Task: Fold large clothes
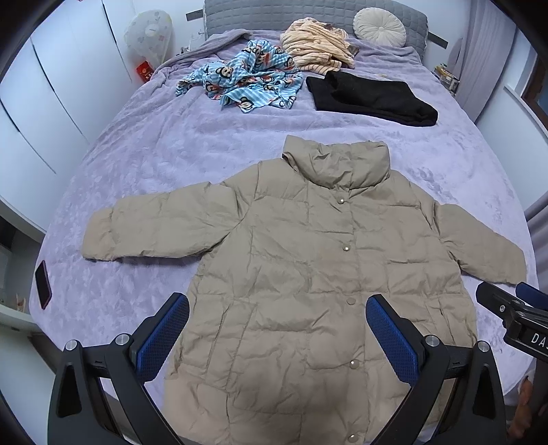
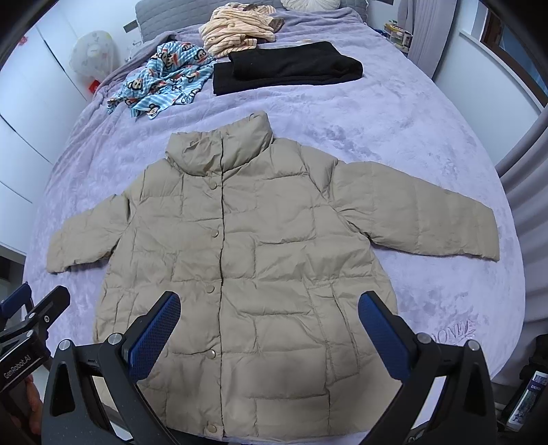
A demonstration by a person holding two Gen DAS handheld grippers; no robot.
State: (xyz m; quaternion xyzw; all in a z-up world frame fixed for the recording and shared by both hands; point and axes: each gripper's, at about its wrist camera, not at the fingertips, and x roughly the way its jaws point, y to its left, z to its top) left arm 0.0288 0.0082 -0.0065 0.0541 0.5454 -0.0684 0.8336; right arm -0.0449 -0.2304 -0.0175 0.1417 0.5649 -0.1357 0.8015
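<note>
A beige quilted puffer jacket (image 1: 308, 260) (image 2: 246, 246) lies flat and face up on the lilac bed cover (image 1: 164, 150) (image 2: 376, 116), snapped shut, both sleeves spread sideways, collar pointing to the headboard. My left gripper (image 1: 277, 332) hovers open over the jacket's lower hem, blue pads wide apart with nothing between them. My right gripper (image 2: 269, 328) is open too, above the same lower part of the jacket. Each gripper shows at the edge of the other's view, the right gripper (image 1: 513, 315) and the left gripper (image 2: 30, 328).
At the far end of the bed lie a folded black garment (image 1: 370, 96) (image 2: 284, 68), a crumpled blue cartoon-print cloth (image 1: 246, 82) (image 2: 161, 82) and a striped cream garment (image 1: 318, 44) (image 2: 236, 27). A dark phone (image 1: 42, 284) rests near the bed's left edge. White wardrobes (image 1: 41, 102) stand left.
</note>
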